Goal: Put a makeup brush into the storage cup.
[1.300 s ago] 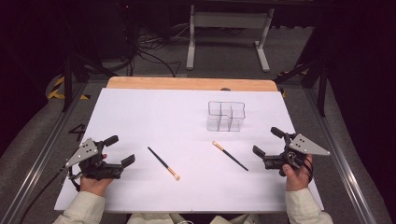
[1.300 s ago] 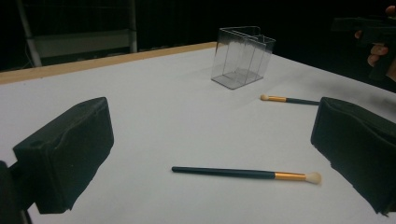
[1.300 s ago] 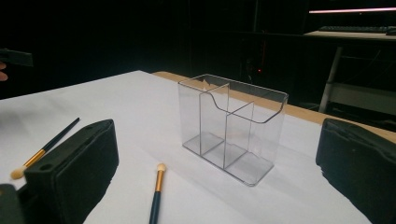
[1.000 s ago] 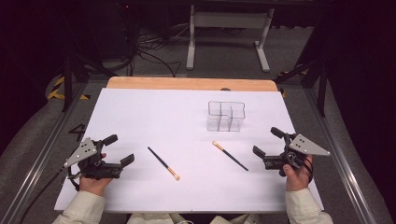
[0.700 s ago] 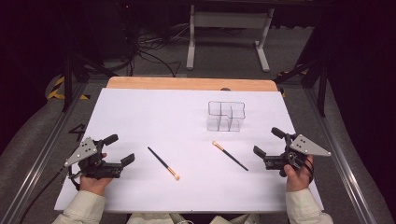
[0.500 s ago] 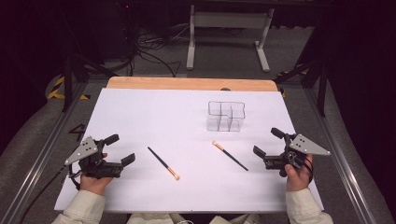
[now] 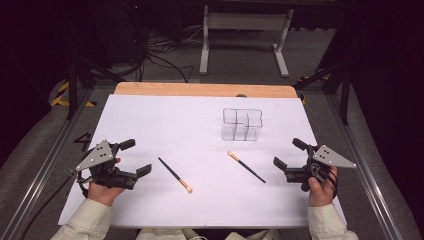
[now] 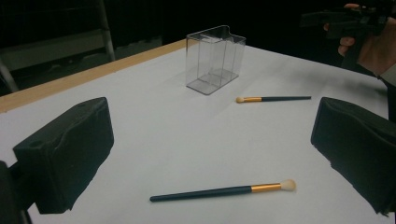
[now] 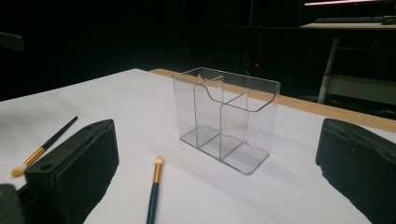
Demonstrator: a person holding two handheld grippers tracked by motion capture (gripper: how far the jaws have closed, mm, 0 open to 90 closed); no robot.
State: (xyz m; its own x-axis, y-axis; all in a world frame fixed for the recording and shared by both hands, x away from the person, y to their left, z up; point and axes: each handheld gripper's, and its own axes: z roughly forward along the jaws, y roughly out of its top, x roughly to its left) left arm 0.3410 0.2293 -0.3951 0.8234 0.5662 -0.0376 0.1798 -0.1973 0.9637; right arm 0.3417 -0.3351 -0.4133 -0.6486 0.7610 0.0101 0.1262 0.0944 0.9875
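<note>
Nothing had visibly moved since the earlier frames: both claws and both brushes kept their places on the desk point(image 7: 150, 120), a white sheet with a wooden strip along its far edge.

Seen from the high view, with the desk as a clock face and twelve at the far edge, the left claw point(image 7: 135, 157) sat at about eight o'clock, held in the person's left hand point(image 7: 102, 190). Its two black jaws stood wide apart and gripped nothing. Just to its right lay the near brush point(image 7: 175, 174), a thin dark handle with a gold band and a pale tip, its tip pointing toward five o'clock. In the left gripper view this brush point(image 8: 222, 191) lay flat on the sheet between the two spread jaws, touching neither.

Right of centre lay the second brush point(image 7: 246, 167), its pale tip pointing toward eleven o'clock, well apart from the first. Beyond it, toward one o'clock, stood the clear organiser point(image 7: 242, 125), an upright transparent box with inner dividers; in the right gripper view the organiser point(image 9: 226, 121) looked empty.

At about four o'clock the right claw point(image 7: 288, 154) rested in the right hand point(image 7: 320, 187), its jaws likewise spread wide and holding nothing.
</note>
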